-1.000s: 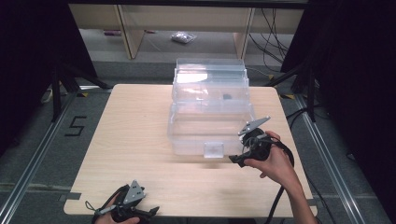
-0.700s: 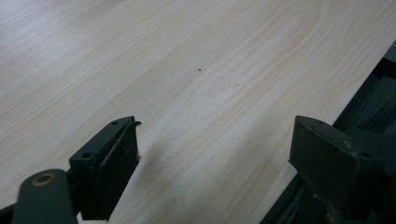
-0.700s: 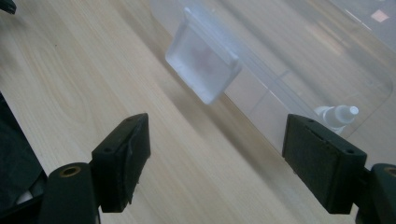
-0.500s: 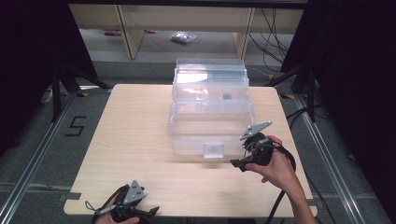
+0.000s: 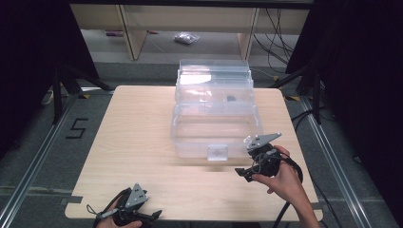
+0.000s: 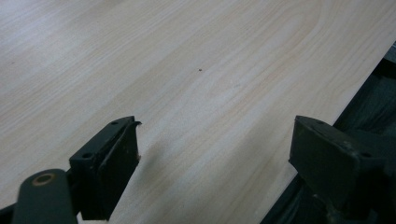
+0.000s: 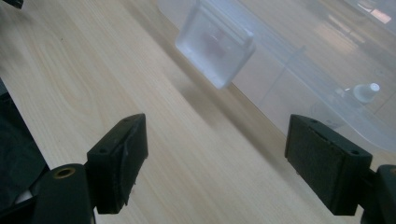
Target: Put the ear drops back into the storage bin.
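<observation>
Clear plastic storage box (image 5: 215, 116) sits at the centre of the pale wooden desk (image 5: 133, 142), its front latch (image 5: 217, 152) facing the lower edge. Right claw (image 5: 251, 165), released and empty, hovers just right of the latch; left claw (image 5: 142, 216), also released, rests at the lower left

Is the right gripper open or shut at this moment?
Open. In the right gripper view the right gripper has its two black jaws wide apart with only table between them, near the clear box's latch.
</observation>
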Demonstrator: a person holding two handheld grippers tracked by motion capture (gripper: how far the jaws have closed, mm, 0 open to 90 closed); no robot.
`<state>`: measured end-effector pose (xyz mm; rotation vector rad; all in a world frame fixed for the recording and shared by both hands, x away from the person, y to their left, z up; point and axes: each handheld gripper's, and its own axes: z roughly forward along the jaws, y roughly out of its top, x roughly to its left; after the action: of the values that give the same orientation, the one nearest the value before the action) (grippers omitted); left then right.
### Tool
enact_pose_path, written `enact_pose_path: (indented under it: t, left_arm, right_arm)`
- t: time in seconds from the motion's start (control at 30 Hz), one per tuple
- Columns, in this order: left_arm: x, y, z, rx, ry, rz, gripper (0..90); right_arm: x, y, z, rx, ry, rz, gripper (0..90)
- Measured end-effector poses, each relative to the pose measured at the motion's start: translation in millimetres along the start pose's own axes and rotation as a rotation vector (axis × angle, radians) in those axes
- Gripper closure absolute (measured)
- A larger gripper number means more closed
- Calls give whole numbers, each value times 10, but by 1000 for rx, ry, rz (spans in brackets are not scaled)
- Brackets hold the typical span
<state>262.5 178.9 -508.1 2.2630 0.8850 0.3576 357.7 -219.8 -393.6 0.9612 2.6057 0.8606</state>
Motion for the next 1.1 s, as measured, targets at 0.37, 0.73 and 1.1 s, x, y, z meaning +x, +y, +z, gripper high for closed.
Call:
enact_pose_path:
  t: [0.37, 0.73, 1.1]
  left_arm:
    - [-2, 4, -6, -5, -2, 14, 151]
    - [-2, 4, -10, -6, -1, 12, 151]
    - [-4, 5, -11, -6, -1, 13, 151]
  right_arm:
    - [34, -196, 63, -54, -2, 4, 220]
    - [117, -370, 130, -97, -11, 15, 215]
    - [164, -529, 137, -115, -13, 38, 210]
